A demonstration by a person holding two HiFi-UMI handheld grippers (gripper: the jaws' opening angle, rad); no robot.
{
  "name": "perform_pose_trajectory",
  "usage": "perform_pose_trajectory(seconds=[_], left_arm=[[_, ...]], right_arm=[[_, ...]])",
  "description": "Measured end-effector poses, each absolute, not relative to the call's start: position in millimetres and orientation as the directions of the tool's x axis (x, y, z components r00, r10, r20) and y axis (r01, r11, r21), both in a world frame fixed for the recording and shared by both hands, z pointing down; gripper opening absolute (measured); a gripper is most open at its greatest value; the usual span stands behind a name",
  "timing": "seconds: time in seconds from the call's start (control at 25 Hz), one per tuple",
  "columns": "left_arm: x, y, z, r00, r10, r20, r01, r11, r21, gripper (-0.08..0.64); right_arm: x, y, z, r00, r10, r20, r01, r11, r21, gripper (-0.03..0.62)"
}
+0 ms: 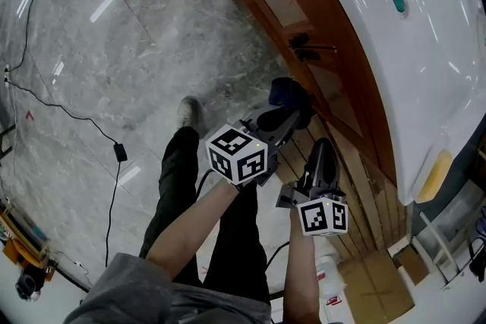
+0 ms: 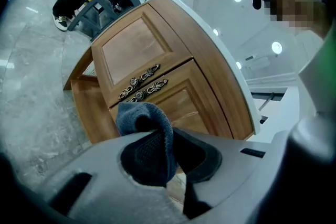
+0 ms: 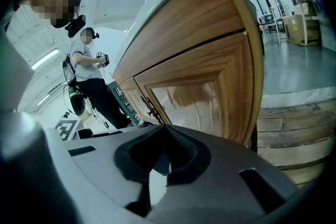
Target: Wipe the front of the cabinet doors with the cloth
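A dark blue cloth [image 1: 289, 92] is pinched in my left gripper [image 1: 292, 114], just in front of the lower part of the wooden cabinet doors [image 1: 336, 89]. In the left gripper view the cloth [image 2: 148, 136] bunches up between the jaws of the left gripper [image 2: 157, 150], short of the doors [image 2: 137, 47] and their ornate metal handles [image 2: 143, 84]. My right gripper [image 1: 323, 153] hangs beside the left one, close to the doors, shut with nothing in it. In the right gripper view that gripper [image 3: 164, 158] points along a glossy door panel [image 3: 202, 94].
A white countertop [image 1: 425, 49] overhangs the cabinet. A wooden plinth [image 1: 366, 202] runs under the doors. A black cable with an adapter [image 1: 120, 152] lies on the grey marble floor. A cardboard box [image 1: 414, 263] sits at the lower right. Another person [image 3: 86, 76] stands farther along the cabinet.
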State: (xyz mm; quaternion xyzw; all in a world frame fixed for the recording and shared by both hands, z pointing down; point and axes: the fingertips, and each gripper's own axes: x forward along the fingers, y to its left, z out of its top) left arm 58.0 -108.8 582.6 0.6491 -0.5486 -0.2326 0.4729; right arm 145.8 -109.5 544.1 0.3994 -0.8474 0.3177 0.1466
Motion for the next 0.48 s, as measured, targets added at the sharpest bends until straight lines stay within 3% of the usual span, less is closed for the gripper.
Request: perform_pose_trajectory(seconds=[0.48], left_arm=[[96, -141, 666, 0.275, -0.917, 0.289, -0.407, 0.161, 0.899, 0.033]], right_arm=[[165, -118, 564, -0.643, -0.560, 0.522, -0.765, 0.494, -0.413, 0.008]])
